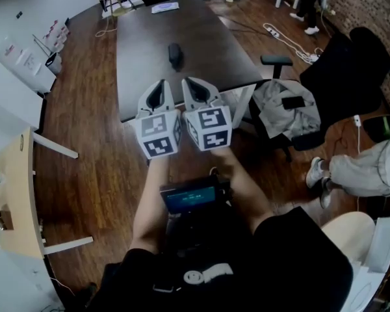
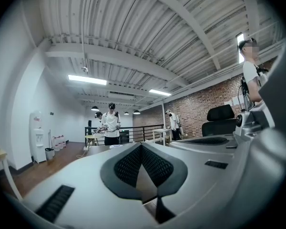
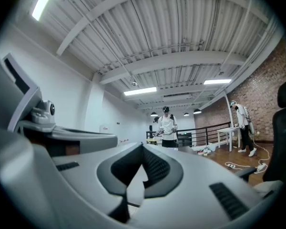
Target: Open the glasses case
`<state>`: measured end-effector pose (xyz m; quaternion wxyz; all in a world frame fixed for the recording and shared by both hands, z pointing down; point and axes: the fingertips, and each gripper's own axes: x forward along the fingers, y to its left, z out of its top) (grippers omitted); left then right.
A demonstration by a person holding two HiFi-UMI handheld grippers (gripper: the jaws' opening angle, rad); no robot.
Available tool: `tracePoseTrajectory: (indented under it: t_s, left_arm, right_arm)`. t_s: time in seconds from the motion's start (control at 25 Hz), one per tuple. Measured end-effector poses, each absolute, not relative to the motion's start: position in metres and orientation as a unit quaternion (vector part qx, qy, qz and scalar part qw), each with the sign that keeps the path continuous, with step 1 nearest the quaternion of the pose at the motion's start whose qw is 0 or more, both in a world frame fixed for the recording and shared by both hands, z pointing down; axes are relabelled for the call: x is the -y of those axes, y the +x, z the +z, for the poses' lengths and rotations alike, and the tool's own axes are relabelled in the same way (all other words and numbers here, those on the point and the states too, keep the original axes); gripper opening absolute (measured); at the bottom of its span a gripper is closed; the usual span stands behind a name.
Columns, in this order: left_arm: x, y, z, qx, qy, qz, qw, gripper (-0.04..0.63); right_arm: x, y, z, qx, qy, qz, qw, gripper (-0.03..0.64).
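Note:
A dark glasses case [image 1: 175, 55] lies shut near the middle of the dark grey table [image 1: 143, 77]. My left gripper [image 1: 158, 88] and right gripper [image 1: 196, 86] are side by side at the table's near edge, pointing level toward the case and well short of it. Both are shut with nothing between their jaws. In the left gripper view the left gripper's [image 2: 141, 146] dark pads meet. The right gripper view shows the right gripper's [image 3: 143, 150] pads meeting too. The case is hidden in both gripper views.
An office chair [image 1: 292, 112] draped with grey cloth stands right of the table. A seated person's legs [image 1: 351, 171] are at far right. A light wooden desk [image 1: 16, 194] is at left. Papers [image 1: 164, 7] lie at the table's far end. People [image 2: 111, 123] stand far off.

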<state>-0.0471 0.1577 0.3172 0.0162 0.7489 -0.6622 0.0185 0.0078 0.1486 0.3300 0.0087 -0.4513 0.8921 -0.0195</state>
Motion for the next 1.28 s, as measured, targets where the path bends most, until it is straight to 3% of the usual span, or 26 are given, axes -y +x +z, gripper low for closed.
tracePoseTrajectory:
  t_s: [0.72, 1.28]
  left_arm:
    - [0.012, -0.020, 0.319, 0.672, 0.740, 0.034, 0.026, -0.002]
    - [0.071, -0.007, 0.316, 0.694, 0.718, 0.039, 0.014, -0.002]
  right_arm:
    - [0.019, 0.034, 0.330, -0.897, -0.440, -0.027, -0.004, 0.014]
    - [0.081, 0.049, 0.332, -0.909, -0.416, -0.027, -0.001, 0.014]
